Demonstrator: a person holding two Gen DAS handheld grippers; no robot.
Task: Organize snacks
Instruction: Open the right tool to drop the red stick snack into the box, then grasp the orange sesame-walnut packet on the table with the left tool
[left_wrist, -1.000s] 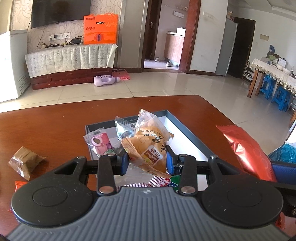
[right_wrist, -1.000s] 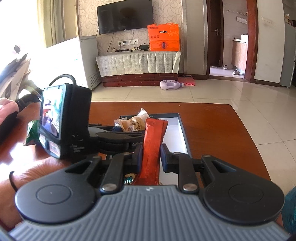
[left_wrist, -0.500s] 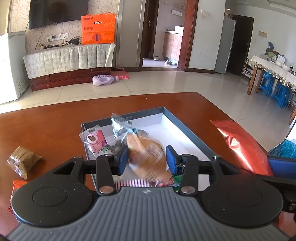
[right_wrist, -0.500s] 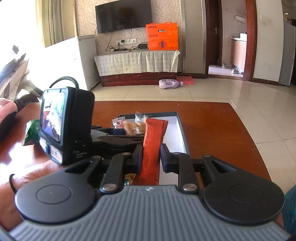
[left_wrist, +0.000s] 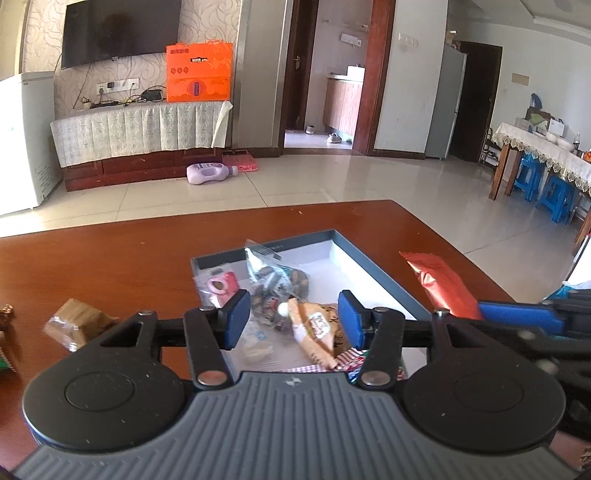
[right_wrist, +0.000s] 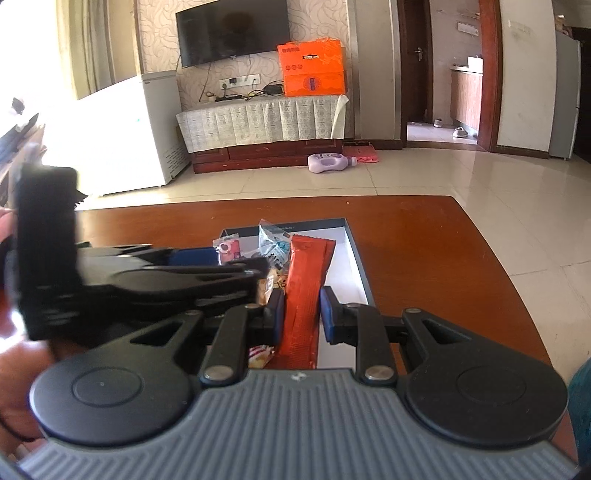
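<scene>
A dark-rimmed box with a white floor stands on the brown table and holds several snack packets. My left gripper is open above the box, over an orange peanut packet that lies inside. A clear packet of dark sweets and a pink packet lie beyond it. My right gripper is shut on a long red snack packet, held over the box's right side. That red packet also shows in the left wrist view.
A brown packet lies on the table left of the box, with more packets at the far left edge. The table's far edge drops to a tiled floor. My left gripper's body crosses the right wrist view.
My left gripper has opened and let go of the orange peanut packet, which now lies in the box. The gripper has pulled back and up. The right gripper still holds the red packet.
</scene>
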